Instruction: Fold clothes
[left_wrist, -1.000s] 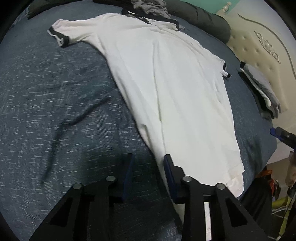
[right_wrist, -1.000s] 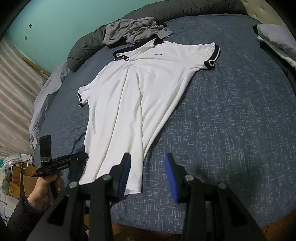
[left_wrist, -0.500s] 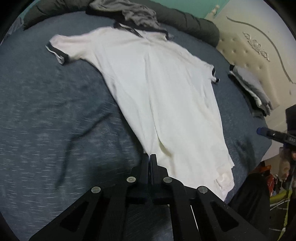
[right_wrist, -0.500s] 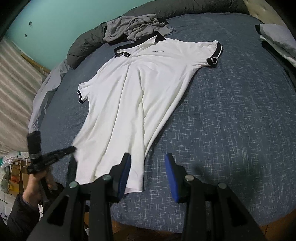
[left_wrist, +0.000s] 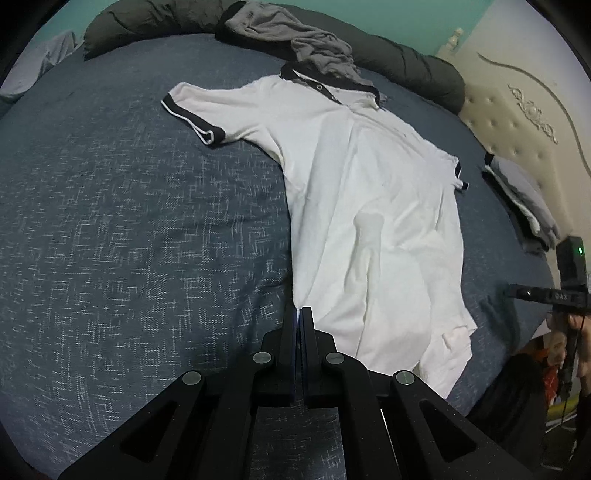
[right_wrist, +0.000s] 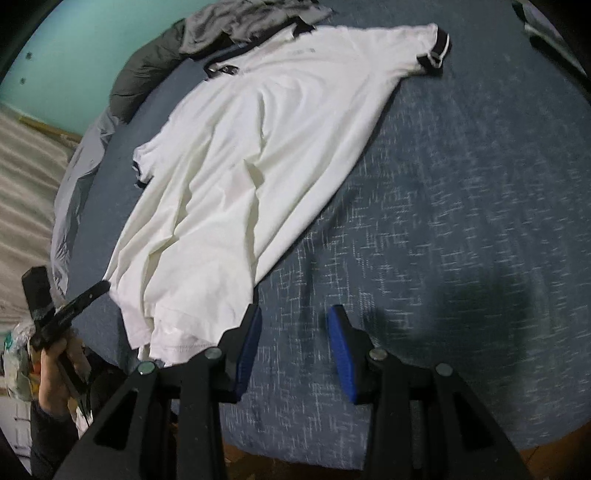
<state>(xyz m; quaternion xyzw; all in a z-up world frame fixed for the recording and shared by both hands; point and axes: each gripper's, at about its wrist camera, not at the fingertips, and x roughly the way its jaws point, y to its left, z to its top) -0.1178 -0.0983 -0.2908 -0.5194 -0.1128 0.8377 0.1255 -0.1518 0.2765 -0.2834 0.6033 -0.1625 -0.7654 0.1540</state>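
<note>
Left wrist view: the blue bed cover was seen on the left, and the white polo shirt was spread on it toward the right, its dark collar at the far end and its hem near the bed edge. A black-trimmed sleeve was laid out to the left. The left tool was pressed together at the side edge of the shirt near the hem; whether cloth was really caught between its fingers could not be told. A grey garment was piled behind the collar, and folded clothes were placed at the right by the headboard.

In the right wrist view, a hand holding the other tool was seen at the far left. The shirt was lying left of centre. The right tool was held wide apart above the bed cover, just beside the hem corner, with nothing between its blue pads.
</note>
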